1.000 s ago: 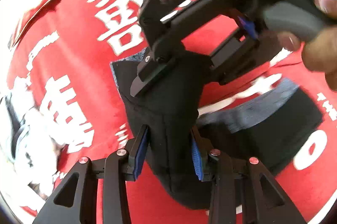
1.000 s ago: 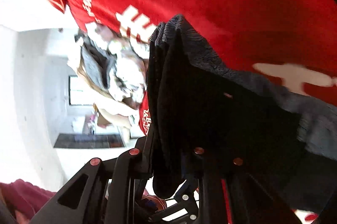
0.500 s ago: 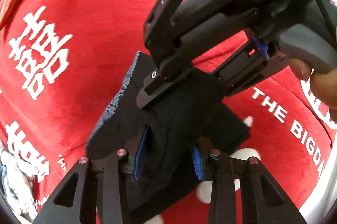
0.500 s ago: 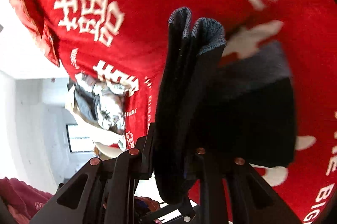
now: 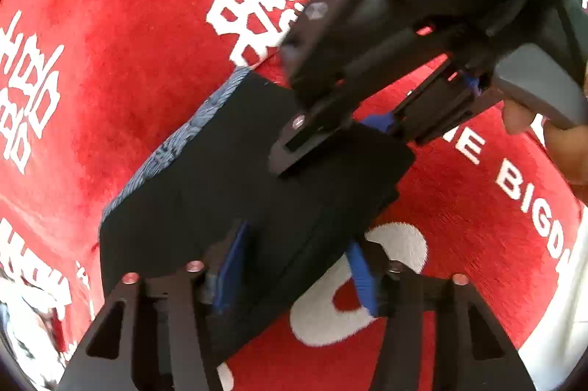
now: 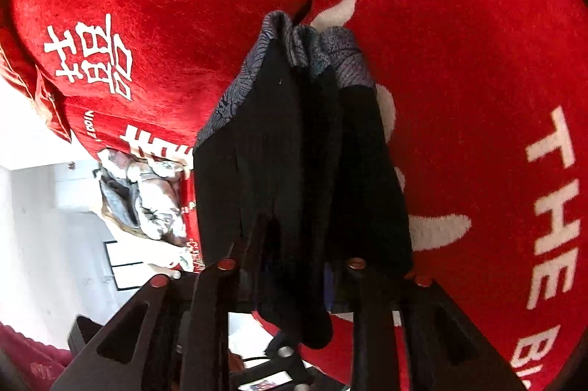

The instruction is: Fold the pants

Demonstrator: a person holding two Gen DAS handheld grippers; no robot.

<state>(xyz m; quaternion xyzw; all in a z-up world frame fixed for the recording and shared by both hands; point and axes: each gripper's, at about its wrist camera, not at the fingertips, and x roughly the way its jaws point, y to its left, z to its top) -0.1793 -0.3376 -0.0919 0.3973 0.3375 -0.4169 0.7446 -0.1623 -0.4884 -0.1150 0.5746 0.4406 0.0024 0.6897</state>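
Note:
The black pants (image 5: pixel 220 178), with a grey-blue patterned waistband, lie folded into a thick bundle on the red blanket (image 5: pixel 128 42). My left gripper (image 5: pixel 296 273) straddles the near end of the bundle. Its jaws are opening, and the right blue pad (image 5: pixel 362 280) stands clear of the cloth. My right gripper (image 5: pixel 330 141) comes in from the upper right onto the far corner. In the right wrist view the pants (image 6: pixel 279 133) still bunch between the fingers of the right gripper (image 6: pixel 305 244). Its jaws are opening and the cloth hides its pads.
The red blanket (image 6: pixel 459 60) carries white characters and letters. A person's hand (image 5: pixel 566 148) holds the right gripper's grey trigger. A heap of pale crumpled clothes (image 6: pixel 147 196) lies at the blanket's far edge, with a white room beyond it.
Both grippers carried the pants across and down onto the blanket. The hanging bundle now lies flat and folded. The left jaws have spread away from the cloth.

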